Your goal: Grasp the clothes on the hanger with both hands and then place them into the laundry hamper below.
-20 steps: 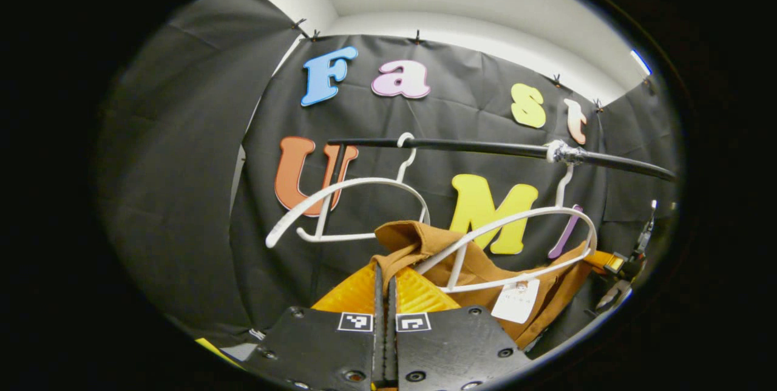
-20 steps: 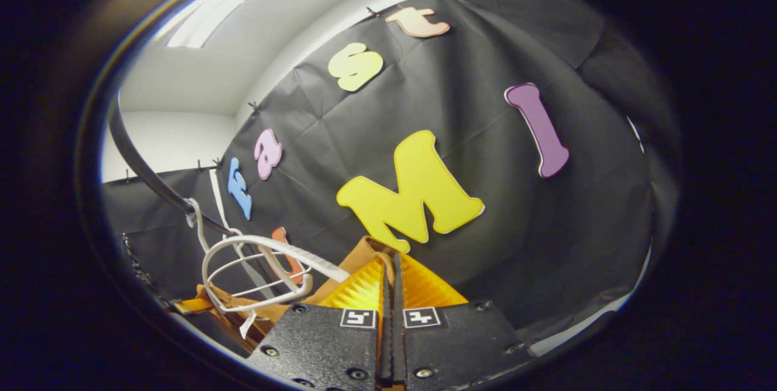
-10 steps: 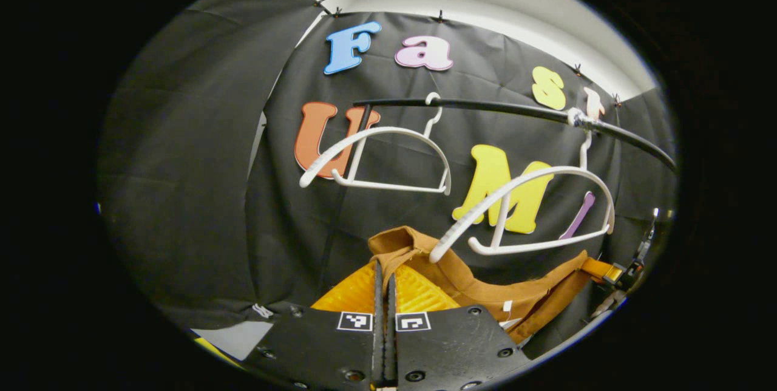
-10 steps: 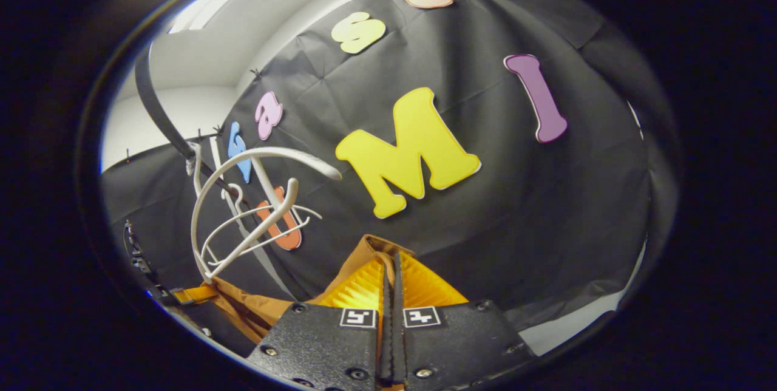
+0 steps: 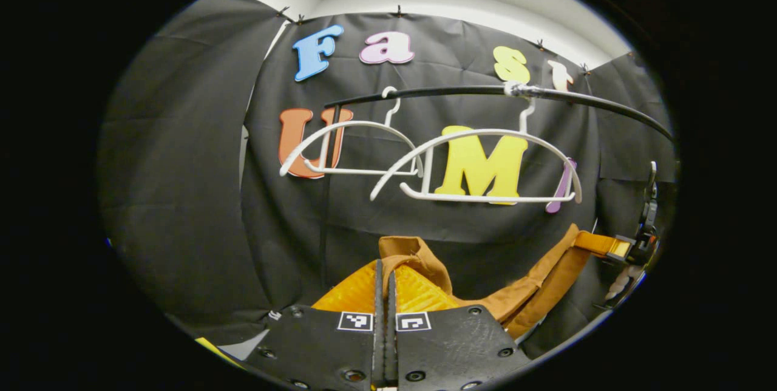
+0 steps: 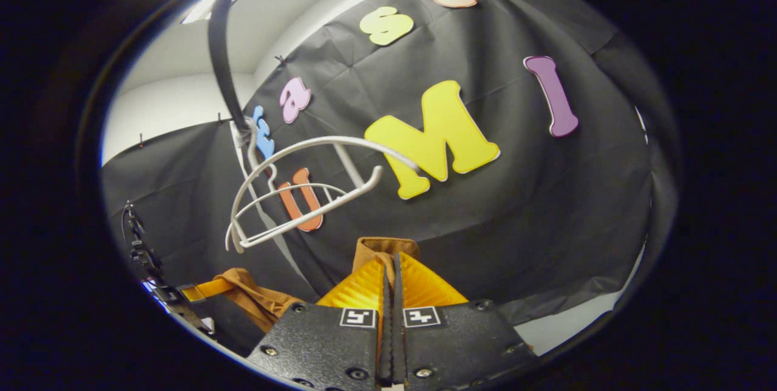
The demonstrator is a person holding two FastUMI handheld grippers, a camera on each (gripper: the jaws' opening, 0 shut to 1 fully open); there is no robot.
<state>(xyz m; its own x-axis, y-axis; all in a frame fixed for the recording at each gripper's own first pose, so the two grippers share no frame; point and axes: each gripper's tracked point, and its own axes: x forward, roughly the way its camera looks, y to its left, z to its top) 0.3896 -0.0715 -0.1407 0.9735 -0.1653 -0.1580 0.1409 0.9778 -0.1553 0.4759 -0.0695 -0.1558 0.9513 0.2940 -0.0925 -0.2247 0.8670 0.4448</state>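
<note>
We hold the brown shirt [image 5: 522, 294] with both grippers. Our left gripper [image 5: 383, 269] is pinched tight on one folded edge of the cloth. Our right gripper [image 6: 391, 263] is pinched tight on another edge.

The shirt is off its white hanger [image 5: 479, 163]. It hangs in a soft loop under that hanger and touches it nowhere. The hanger is bare and hooks on the black rail [image 5: 461, 92]. A second bare hanger [image 5: 349, 148] hangs just beside it on the same rail.

So the first part looks done: we have the shirt. What is left is to bring it down into the hamper below the hanger and let go. We think the hamper sits lower than we can see here.
</note>
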